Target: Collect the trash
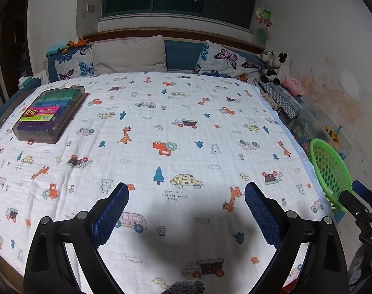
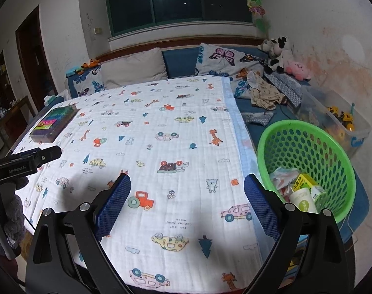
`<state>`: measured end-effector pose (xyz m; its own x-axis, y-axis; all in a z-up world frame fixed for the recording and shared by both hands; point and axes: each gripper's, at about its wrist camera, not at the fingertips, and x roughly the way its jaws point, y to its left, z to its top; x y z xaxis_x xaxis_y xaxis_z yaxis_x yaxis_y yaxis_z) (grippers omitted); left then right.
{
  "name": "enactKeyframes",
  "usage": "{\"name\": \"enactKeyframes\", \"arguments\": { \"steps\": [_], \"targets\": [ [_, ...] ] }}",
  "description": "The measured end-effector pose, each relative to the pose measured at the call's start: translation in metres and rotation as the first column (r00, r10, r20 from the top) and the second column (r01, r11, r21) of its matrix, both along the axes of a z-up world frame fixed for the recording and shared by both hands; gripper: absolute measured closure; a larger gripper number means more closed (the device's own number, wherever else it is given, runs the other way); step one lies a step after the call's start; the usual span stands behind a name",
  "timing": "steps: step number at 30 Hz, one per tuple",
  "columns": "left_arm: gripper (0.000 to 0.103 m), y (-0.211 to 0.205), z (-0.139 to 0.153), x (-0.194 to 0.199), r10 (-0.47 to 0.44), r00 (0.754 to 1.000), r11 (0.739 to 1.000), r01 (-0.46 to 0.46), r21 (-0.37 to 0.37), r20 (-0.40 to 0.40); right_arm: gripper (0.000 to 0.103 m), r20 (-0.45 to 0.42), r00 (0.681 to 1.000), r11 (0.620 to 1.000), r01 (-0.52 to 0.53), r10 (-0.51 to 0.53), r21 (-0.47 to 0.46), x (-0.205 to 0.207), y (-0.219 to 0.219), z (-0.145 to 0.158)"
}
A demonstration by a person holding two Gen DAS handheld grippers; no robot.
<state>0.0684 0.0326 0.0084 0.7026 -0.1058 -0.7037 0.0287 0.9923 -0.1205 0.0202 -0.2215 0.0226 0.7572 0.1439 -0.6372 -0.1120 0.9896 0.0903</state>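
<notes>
1. We hold our left gripper (image 1: 186, 191) over the white blanket (image 1: 161, 134) with the cars and giraffes. Its blue fingers (image 1: 115, 210) are spread wide apart and hold nothing.
2. Our right gripper (image 2: 187, 182) is wide open too, and nothing sits between its fingers (image 2: 259, 203).
3. In the right wrist view, the green basket (image 2: 333, 152) sits at about 3 o'clock, just beside the blanket's edge.
4. The trash is inside the basket: a paper cup (image 2: 303, 202), a yellow-green carton (image 2: 304, 181) and some wrappers (image 2: 282, 174).
5. A box of colored blocks (image 1: 51, 112) lies on the blanket at about 10 o'clock in the left wrist view.
6. Soft toys (image 2: 281, 54) sit by the wall at 1 o'clock.
</notes>
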Motion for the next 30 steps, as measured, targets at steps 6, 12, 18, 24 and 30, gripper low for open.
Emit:
{"name": "enactKeyframes", "arguments": {
  "steps": [6, 12, 18, 24, 30],
  "targets": [
    [0.011, 0.002, -0.001, -0.002, 0.005, 1.0, 1.0, -0.005, 0.008, -0.003, 0.01, 0.0, 1.0, 1.0, -0.007, 0.007, 0.003, -0.002, 0.002, -0.001],
    [0.011, 0.004, 0.002, -0.006, 0.011, 1.0, 1.0, -0.011, 0.014, 0.011, 0.009, 0.001, 1.0, 1.0, -0.009, 0.009, 0.001, -0.002, 0.003, -0.001],
    [0.011, -0.001, 0.001, -0.01, -0.009, 1.0, 0.999, 0.008, 0.048, 0.025, 0.009, 0.001, 1.0, 1.0, -0.01, 0.01, -0.007, -0.001, 0.005, -0.001],
    [0.011, -0.005, 0.002, -0.014, -0.034, 0.999, 0.997, 0.031, 0.065, 0.036, 0.009, -0.004, 1.0, 1.0, -0.006, 0.006, -0.009, 0.001, 0.005, -0.002],
    [0.011, -0.009, 0.002, -0.018, -0.045, 0.998, 0.996, 0.042, 0.073, 0.042, 0.008, 0.0, 1.0, 1.0, -0.006, 0.006, -0.017, 0.001, 0.006, -0.003]
  ]
}}
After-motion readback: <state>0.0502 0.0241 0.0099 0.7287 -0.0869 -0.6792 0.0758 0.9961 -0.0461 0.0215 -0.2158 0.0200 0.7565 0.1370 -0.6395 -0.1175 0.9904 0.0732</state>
